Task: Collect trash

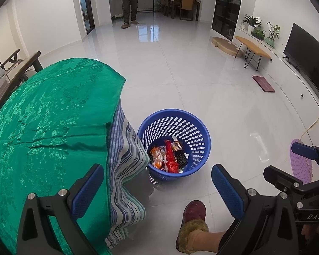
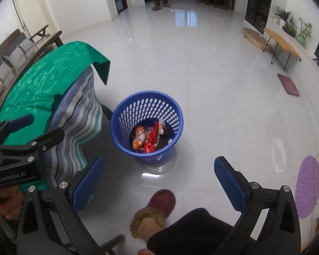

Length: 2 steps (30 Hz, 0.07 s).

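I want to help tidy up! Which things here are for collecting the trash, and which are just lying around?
For the job:
blue basket
wrappers inside it
left gripper, open
right gripper, open

Just lying about:
green cloth
striped cloth
purple mat
dark red board
wooden bench

Black tongs, blue textured pads, silver screws.

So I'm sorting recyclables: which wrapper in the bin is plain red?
The long red wrapper in the middle of the blue bin; the one to its left is orange and white.
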Available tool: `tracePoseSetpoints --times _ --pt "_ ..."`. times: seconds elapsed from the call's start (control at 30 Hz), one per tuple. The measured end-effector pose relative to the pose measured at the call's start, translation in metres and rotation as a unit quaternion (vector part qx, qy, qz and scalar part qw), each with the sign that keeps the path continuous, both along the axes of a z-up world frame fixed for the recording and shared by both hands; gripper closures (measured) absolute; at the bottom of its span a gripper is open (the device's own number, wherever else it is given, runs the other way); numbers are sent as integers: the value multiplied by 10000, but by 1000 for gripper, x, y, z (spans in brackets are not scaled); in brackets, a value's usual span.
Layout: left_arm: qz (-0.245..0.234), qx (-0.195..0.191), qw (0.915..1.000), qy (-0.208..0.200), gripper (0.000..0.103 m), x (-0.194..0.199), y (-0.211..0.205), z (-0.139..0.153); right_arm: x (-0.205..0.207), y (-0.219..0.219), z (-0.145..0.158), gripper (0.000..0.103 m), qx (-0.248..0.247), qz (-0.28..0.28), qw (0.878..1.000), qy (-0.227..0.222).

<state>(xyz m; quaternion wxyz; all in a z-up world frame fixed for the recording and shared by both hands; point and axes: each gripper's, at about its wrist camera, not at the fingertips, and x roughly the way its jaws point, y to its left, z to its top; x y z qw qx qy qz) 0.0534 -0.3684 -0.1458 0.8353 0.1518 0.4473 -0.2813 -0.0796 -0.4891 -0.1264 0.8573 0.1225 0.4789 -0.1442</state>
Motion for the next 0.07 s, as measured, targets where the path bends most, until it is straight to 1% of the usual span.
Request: tracePoseSetpoints --times 0.07 --pt "44 -3 10000 -22 1 0 4 2 1 0 -1 0 -3 2 10000 24"
